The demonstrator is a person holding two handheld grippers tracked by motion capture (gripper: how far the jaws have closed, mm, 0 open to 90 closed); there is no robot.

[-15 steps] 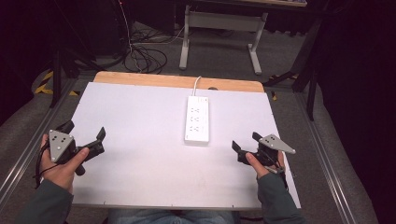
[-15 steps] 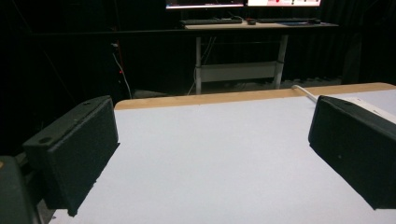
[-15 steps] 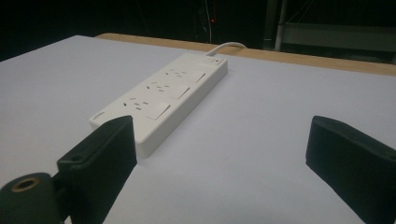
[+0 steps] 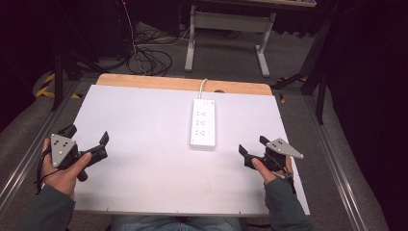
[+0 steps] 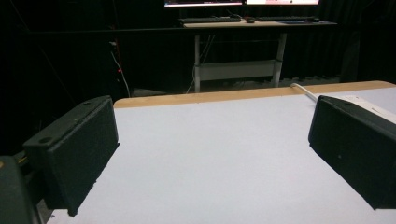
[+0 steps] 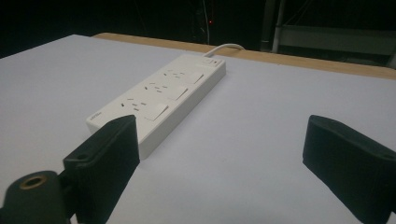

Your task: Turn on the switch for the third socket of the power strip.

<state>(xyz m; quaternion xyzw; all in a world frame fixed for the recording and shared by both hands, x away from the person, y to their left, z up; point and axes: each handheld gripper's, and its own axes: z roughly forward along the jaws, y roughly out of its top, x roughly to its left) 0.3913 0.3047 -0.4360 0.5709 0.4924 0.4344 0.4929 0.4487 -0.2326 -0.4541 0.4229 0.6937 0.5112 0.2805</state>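
A white power strip (image 4: pixel 203 123) lies flat on the white tabletop (image 4: pixel 144 125), right of centre, its cord running off the far edge. My left gripper (image 4: pixel 87 135) hovers at the left side of the table, open, nothing between its jaws; in the left gripper view (image 5: pixel 215 154) the power strip (image 5: pixel 369 106) peeks out behind the right-hand jaw. My right gripper (image 4: pixel 252 145) is held near the right front, a short way right of the strip, open and holding nothing. In the right gripper view (image 6: pixel 219 154) the power strip (image 6: pixel 163 100) lies ahead, just beyond the left-hand jaw.
A wooden strip (image 4: pixel 183 83) borders the table's far edge. Beyond it stand a desk frame (image 4: pixel 226 29) and loose cables on the floor (image 4: pixel 144 57). Metal rails (image 4: pixel 332 159) run along both sides of the table.
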